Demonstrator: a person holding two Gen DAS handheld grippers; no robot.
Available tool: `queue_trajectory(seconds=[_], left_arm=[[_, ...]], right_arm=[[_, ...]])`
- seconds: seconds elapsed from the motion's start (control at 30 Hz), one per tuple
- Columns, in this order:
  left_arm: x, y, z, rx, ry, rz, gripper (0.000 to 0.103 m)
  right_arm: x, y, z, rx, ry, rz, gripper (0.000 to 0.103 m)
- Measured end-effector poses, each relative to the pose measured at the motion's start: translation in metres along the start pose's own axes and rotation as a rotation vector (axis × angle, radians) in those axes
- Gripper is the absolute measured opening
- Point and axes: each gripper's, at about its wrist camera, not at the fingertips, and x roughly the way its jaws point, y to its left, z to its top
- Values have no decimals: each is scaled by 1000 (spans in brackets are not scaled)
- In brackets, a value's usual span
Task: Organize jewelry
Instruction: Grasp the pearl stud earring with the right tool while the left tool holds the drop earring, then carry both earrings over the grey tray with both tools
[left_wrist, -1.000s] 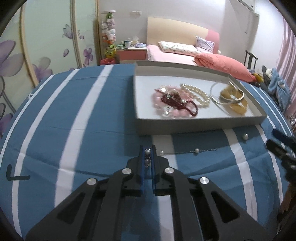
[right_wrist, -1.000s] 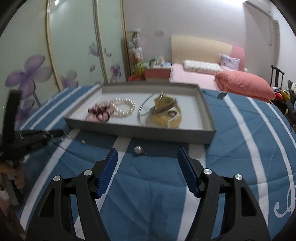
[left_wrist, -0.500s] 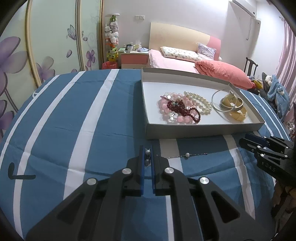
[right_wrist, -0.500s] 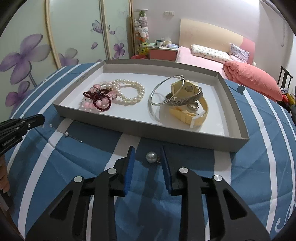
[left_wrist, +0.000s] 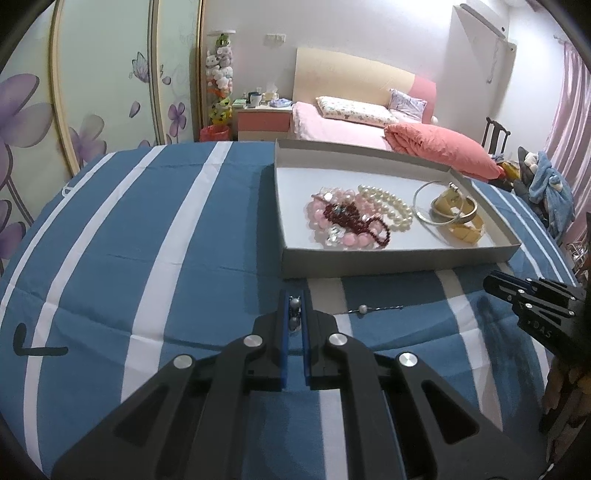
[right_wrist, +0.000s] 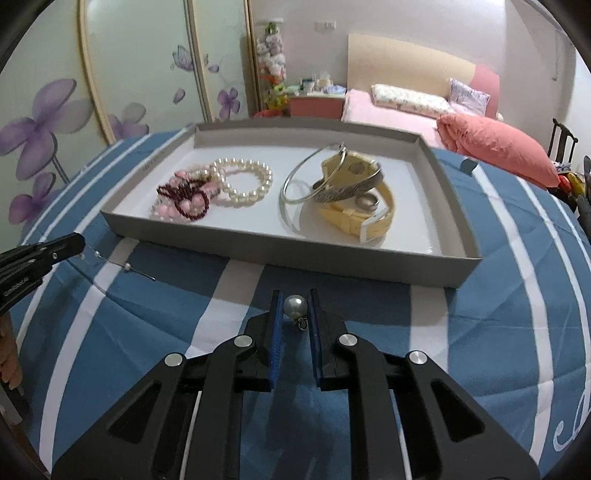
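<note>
striped bedspread, pearl pendant in right claw

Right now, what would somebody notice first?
Probably the grey tray on the striped blue cloth, holding white pearls, pink beads and bangles. Just before it, the right gripper pinches a single pearl in its jaws.

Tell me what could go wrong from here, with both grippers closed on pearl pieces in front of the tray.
1. The round pearl is pinched only at its sides by the right gripper; it could squirt out and roll across the bedspread.
2. The left gripper holds one end of the thin chain; its trailing end may snag the tray wall.
</note>
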Motion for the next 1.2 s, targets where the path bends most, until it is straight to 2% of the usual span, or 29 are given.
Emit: queue_trajectory(seconds=[0.27, 0.43, 0.67, 0.97, 1.2], left_arm=[[-30, -22, 1, 49, -122, 8, 7], [-50, -40, 2, 98, -211, 51, 7], [-72, -56, 4, 139, -311, 118, 7], [-77, -67, 10, 138, -353, 166, 7], [-75, -69, 11, 136, -357, 169, 7]], right_arm=[[-48, -5, -2, 31, -207, -25, 14], [-75, -9, -4, 47, -346, -57, 14], [-98, -9, -3, 48, -478, -92, 14], [-111, -6, -3, 25, -573, -119, 14], [-108, -10, -3, 33, -589, -120, 14]])
